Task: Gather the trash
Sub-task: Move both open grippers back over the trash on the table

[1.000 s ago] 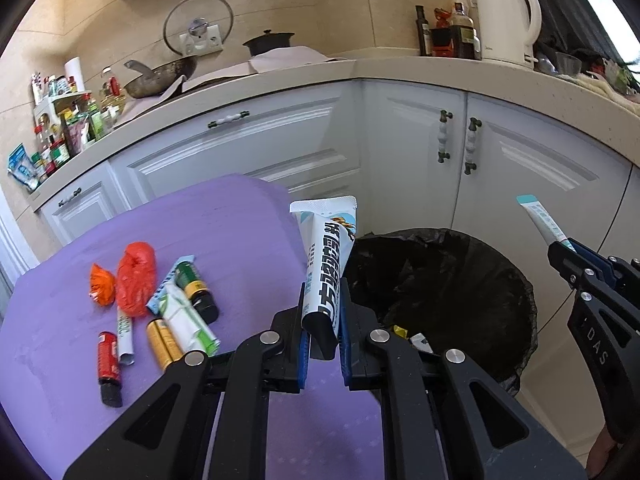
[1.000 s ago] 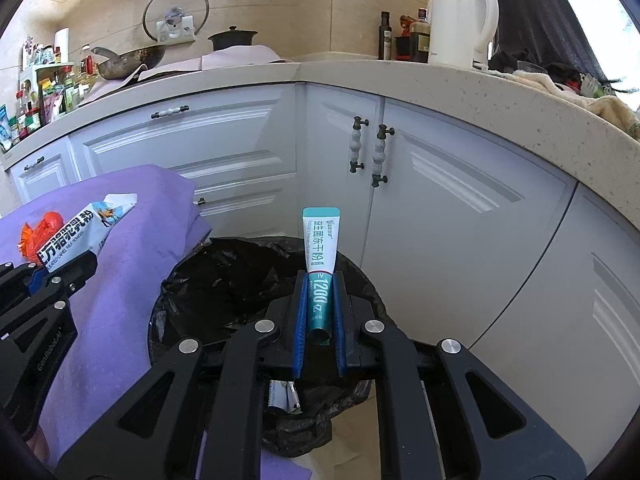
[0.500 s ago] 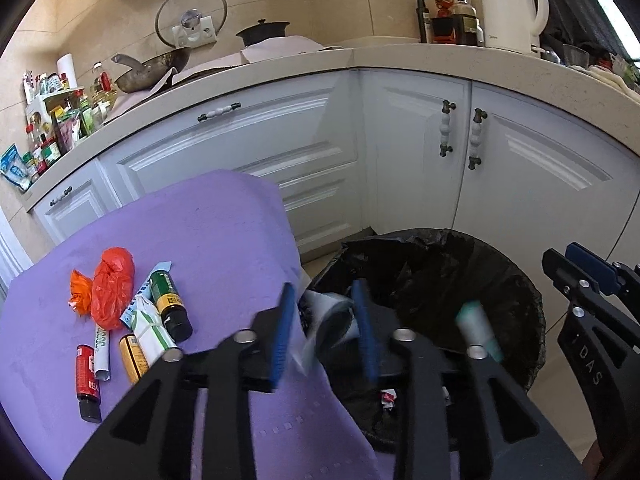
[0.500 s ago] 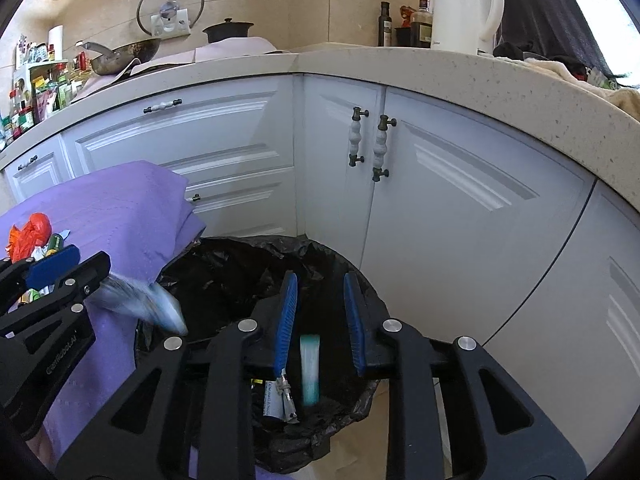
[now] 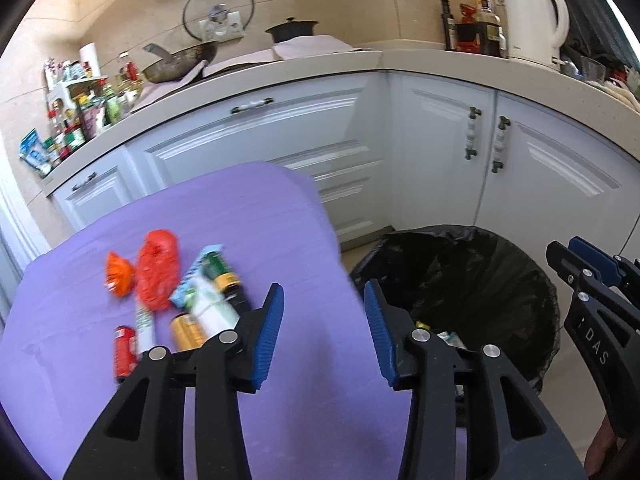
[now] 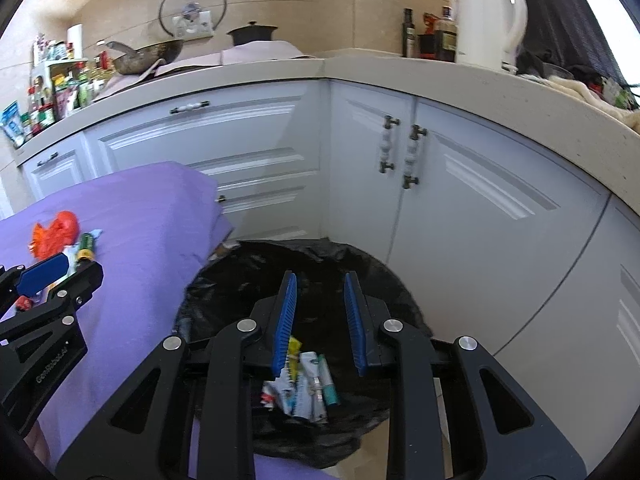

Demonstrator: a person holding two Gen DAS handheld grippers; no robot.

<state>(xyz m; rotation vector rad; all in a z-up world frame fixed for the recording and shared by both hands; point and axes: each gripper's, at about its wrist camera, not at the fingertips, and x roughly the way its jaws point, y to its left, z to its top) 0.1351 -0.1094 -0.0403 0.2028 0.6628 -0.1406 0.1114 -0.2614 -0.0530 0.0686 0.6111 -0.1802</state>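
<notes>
A bin lined with a black bag (image 5: 500, 256) (image 6: 224, 292) stands on the floor beside a table with a purple cloth (image 5: 240, 220). Two tubes (image 6: 310, 380) lie in it among other wrappers. My right gripper (image 6: 320, 280) hangs open over the bin, nothing between its pads. My left gripper (image 5: 323, 292) is over the cloth's edge, its jaws opening and empty. On the cloth, left of it, lie red-orange wrappers (image 5: 158, 268), a green bottle (image 5: 220, 276), a white tube (image 5: 212, 308), a yellow piece (image 5: 188, 332) and a red one (image 5: 124, 348).
White corner cabinets (image 5: 440, 152) stand behind the bin under a pale counter (image 6: 480, 88). A kettle (image 5: 532, 20), bottles, a pan (image 5: 180, 60) and jars stand on the counter. The right gripper (image 5: 580, 256) shows at the left view's right edge.
Both grippers opened and their tubes fell into the bin. The left gripper has since swung left toward the cloth, and its jaws stand wider.
</notes>
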